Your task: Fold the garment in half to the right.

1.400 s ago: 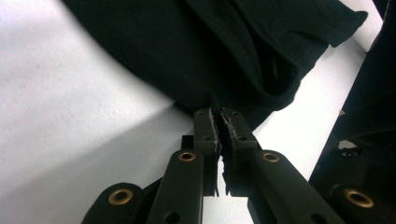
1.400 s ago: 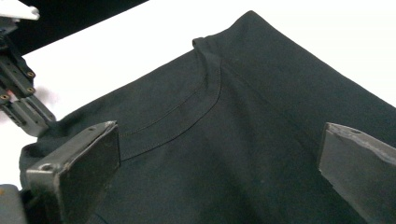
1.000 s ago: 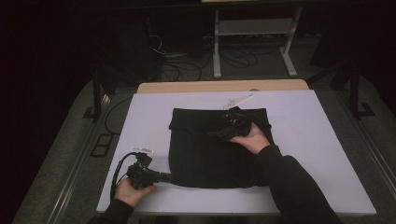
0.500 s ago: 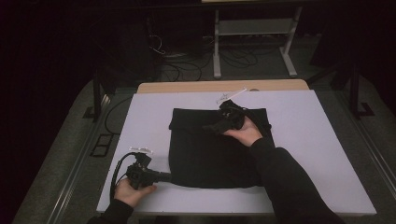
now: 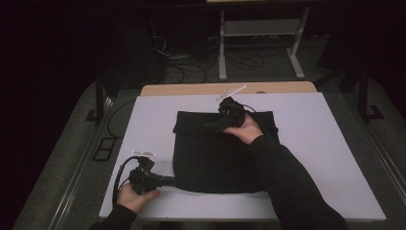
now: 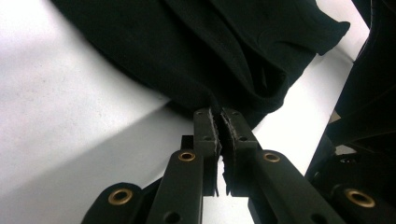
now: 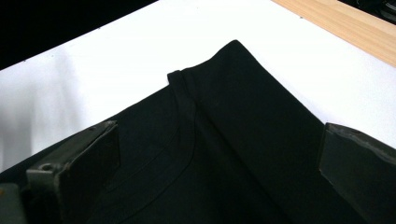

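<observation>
A black folded cloth [image 5: 210, 158] lies flat on the white table top [image 5: 325, 143]. My left gripper [image 5: 171, 180] is at the cloth's near left corner. In the left gripper view its jaws [image 6: 219, 114] are pressed together on the cloth's [image 6: 224, 51] edge. My right gripper [image 5: 211, 126] hovers over the far part of the cloth and points toward its far left corner. In the right gripper view its jaws [image 7: 219, 140] stand wide apart above the cloth's [image 7: 243, 107] folded hem, with nothing between them.
A wooden strip [image 5: 191, 89] runs along the table's far edge, and a thin clear strip [image 5: 233, 90] lies across it. Behind the table, a metal stand [image 5: 258, 33] and cables [image 5: 167, 52] are on the dark floor.
My right hand has moved its gripper across the cloth toward the far edge. The left gripper has stayed at the near left corner.
</observation>
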The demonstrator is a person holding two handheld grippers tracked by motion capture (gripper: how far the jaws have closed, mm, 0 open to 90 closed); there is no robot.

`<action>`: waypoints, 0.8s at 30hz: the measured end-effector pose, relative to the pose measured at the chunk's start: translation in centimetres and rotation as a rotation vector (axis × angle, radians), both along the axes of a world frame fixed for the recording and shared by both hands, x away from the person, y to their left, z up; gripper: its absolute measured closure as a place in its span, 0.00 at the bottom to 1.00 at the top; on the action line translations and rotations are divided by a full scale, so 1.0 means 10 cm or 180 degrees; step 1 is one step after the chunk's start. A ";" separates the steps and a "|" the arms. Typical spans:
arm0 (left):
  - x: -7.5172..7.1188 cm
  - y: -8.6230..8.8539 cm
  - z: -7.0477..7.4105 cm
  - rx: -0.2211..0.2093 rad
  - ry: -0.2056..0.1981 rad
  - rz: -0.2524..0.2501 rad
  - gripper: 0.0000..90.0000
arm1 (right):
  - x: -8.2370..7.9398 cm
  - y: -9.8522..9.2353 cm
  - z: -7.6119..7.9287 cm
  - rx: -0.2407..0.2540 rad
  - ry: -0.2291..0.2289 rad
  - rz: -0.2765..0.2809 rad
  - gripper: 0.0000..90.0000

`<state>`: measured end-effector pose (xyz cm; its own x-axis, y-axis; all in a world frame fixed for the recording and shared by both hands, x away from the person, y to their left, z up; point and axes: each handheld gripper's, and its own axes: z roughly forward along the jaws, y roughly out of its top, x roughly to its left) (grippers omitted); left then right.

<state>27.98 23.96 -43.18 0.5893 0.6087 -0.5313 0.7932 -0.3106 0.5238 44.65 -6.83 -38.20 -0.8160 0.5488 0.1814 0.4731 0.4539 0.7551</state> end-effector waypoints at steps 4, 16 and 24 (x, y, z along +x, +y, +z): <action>0.00 0.00 0.00 0.0001 0.0002 -0.0014 0.93 | 0.03 0.05 -0.01 -0.0031 0.0007 -0.0004 0.00; 0.00 0.00 0.00 -0.0025 0.0019 0.0007 0.93 | 0.13 0.16 -0.02 -0.0140 -0.0016 0.0012 0.00; 0.00 0.00 0.00 -0.0036 0.0018 0.0001 0.93 | 0.21 0.24 -0.03 -0.0175 -0.0008 -0.0017 0.00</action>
<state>27.96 23.93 -43.17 0.5860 0.6027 -0.5416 0.7962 -0.3045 0.5228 46.75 -4.39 -38.53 -0.8135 0.5622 0.1489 0.4738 0.4922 0.7302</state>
